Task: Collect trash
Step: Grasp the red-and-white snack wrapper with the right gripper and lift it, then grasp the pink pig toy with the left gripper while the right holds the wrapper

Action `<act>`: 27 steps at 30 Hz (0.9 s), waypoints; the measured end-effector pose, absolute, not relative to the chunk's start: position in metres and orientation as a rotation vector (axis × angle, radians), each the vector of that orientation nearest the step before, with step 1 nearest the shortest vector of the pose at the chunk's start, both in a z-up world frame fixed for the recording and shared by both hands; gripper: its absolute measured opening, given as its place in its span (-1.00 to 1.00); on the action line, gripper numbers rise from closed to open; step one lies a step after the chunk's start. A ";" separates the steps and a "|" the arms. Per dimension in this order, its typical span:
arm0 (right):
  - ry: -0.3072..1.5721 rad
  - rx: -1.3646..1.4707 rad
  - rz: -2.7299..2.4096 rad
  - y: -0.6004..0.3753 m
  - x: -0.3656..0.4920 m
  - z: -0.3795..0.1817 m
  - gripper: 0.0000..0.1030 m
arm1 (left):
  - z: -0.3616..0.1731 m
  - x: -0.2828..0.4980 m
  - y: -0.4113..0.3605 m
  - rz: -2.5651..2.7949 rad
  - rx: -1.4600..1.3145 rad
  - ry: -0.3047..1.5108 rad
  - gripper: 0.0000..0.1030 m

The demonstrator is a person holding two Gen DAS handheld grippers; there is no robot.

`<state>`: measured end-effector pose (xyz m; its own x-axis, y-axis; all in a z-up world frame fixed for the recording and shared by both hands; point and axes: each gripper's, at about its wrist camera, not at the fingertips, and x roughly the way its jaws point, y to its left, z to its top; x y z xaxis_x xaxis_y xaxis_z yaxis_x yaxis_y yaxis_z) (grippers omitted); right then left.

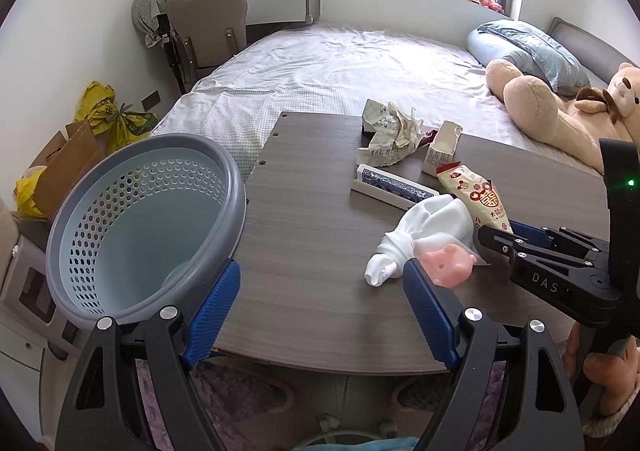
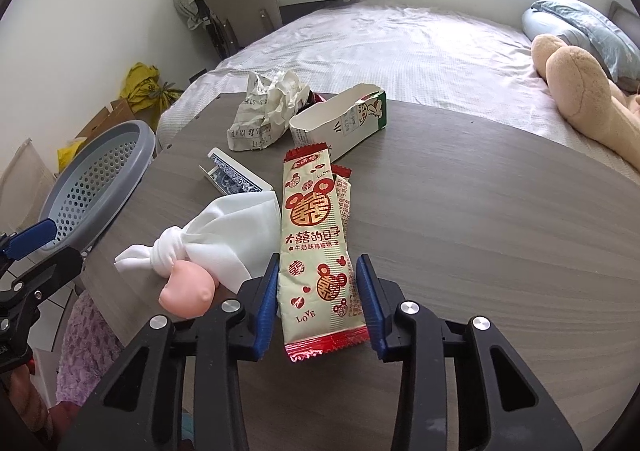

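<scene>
A cream-and-red snack wrapper (image 2: 316,219) lies lengthwise on the grey wooden table (image 2: 480,231), with a second, smaller wrapper (image 2: 345,197) under its right edge. My right gripper (image 2: 318,283) has its blue pads against both long edges of the wrapper's near end, shut on it. Beside it to the left are a knotted white cloth (image 2: 228,239) and a pink doll head (image 2: 188,293). Further back sit crumpled paper (image 2: 266,111), a torn-open carton (image 2: 340,123) and a card box (image 2: 234,175). My left gripper (image 1: 322,275) hangs open over the table's near edge, holding nothing.
A grey-rimmed perforated basket (image 1: 132,211) stands tilted at the table's left edge, beside my left gripper's left finger. Behind the table is a bed (image 1: 340,67) with a large teddy bear (image 1: 560,107). A chair, cardboard and yellow bags stand at the left wall.
</scene>
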<state>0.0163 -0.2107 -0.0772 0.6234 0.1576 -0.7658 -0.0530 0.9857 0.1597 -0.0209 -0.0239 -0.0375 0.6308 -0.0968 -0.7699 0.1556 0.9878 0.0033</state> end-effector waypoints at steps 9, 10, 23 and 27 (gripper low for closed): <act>0.855 0.176 0.116 -0.219 0.000 -0.068 -0.31 | -0.033 -0.026 -0.026 -0.145 0.077 0.859 0.55; 0.852 0.179 0.115 -0.219 -0.001 -0.067 -0.31 | -0.032 -0.027 -0.026 -0.146 0.075 0.858 0.55; 0.812 0.204 0.120 -0.227 -0.022 -0.054 -0.31 | -0.028 -0.039 -0.045 -0.173 0.101 0.841 0.55; 0.797 0.208 0.119 -0.231 -0.030 -0.050 -0.31 | -0.028 -0.042 -0.049 -0.178 0.103 0.848 0.55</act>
